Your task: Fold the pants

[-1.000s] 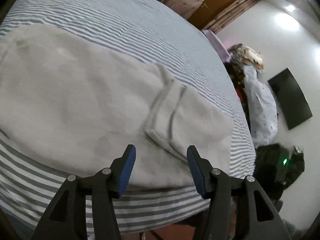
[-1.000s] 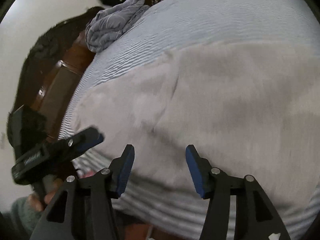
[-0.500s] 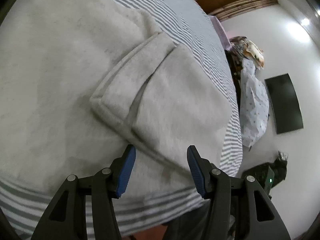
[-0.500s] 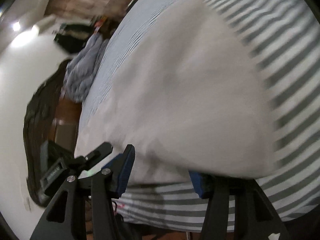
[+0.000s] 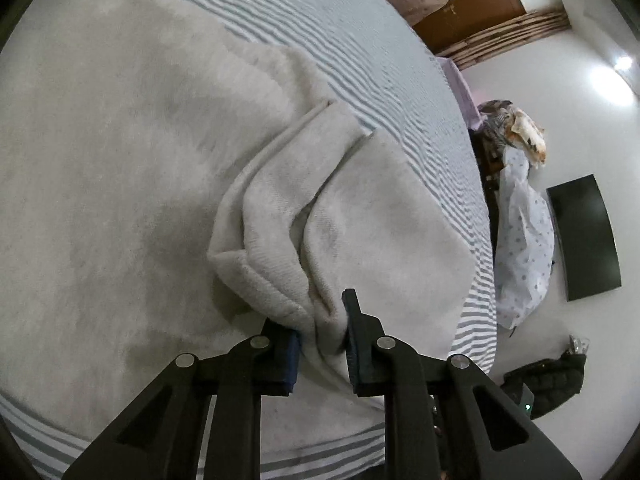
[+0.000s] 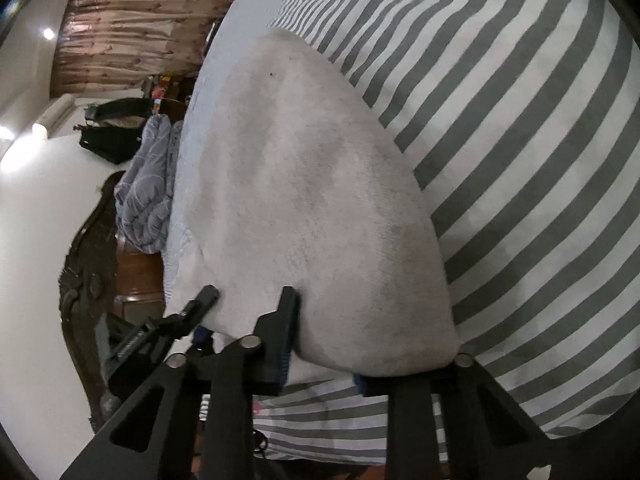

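Light grey fleece pants (image 5: 120, 184) lie spread on a grey-and-white striped bed (image 5: 320, 20). My left gripper (image 5: 320, 340) is shut on a bunched fold of the pants' edge near the bed's front. In the right wrist view the pants (image 6: 304, 200) fill the middle, and my right gripper (image 6: 324, 364) sits at their near corner. Its left finger (image 6: 286, 320) lies over the fabric; the right finger is hidden under the cloth, with the jaws still wide apart. The left gripper also shows in the right wrist view (image 6: 192, 312).
A dark wooden headboard (image 6: 80, 280) and a blue-grey blanket (image 6: 148, 188) are at the left in the right wrist view. A black TV (image 5: 584, 240), a clothes pile (image 5: 520, 240) and a brown door (image 5: 472, 12) stand beyond the bed.
My left gripper moved in and closed on the pants' folded edge, bunching it. My right gripper moved to the pants' near corner, with cloth now over its right finger.
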A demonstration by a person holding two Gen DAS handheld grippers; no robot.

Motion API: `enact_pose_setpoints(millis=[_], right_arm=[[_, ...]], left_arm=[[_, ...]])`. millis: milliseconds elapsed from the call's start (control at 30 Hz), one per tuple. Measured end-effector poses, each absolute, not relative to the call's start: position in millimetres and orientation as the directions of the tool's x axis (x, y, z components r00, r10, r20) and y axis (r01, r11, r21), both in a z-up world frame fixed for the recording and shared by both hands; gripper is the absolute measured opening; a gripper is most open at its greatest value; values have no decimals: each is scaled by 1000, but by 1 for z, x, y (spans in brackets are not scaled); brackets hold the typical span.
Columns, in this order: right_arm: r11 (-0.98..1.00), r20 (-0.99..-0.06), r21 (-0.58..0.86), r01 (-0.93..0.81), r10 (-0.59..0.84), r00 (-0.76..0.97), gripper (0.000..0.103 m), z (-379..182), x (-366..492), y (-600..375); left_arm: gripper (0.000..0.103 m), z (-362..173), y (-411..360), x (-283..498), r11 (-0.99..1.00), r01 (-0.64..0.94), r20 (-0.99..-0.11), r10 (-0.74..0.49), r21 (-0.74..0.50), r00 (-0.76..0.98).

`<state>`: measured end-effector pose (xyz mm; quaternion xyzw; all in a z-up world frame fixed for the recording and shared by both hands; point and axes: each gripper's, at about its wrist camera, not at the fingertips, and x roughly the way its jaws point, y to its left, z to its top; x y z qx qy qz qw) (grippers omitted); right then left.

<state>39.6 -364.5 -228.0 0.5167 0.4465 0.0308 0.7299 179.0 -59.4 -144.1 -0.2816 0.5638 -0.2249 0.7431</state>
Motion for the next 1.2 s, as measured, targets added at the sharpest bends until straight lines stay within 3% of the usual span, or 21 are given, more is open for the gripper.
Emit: enact_pose_setpoints(millis=[333,533,667,900,1200], right_arm=[[578,-642,751,319,526,559,14,-199,61,-326],[792,-802,540,284,383,459,15,-194,76,-289],[842,-844,467,271,333,421,22,-185,82,-281],[893,-888,396,216,312,337,41,-162,61,-281],[944,-866,311,108,235,440,40,-110,48,-286]], left_arm=[[19,-108,-19,147,781,77,-711,-599,-619,368],[20,-150,-19,141,855,60,-804,-505,-514,312],[25,-142,-30,141,884,122,-832,-466,-451,303],[36,-124,-23,140,888,125,-837,-459,-442,299],[37,-112,5,123,938,119,-860,-345,-325,376]])
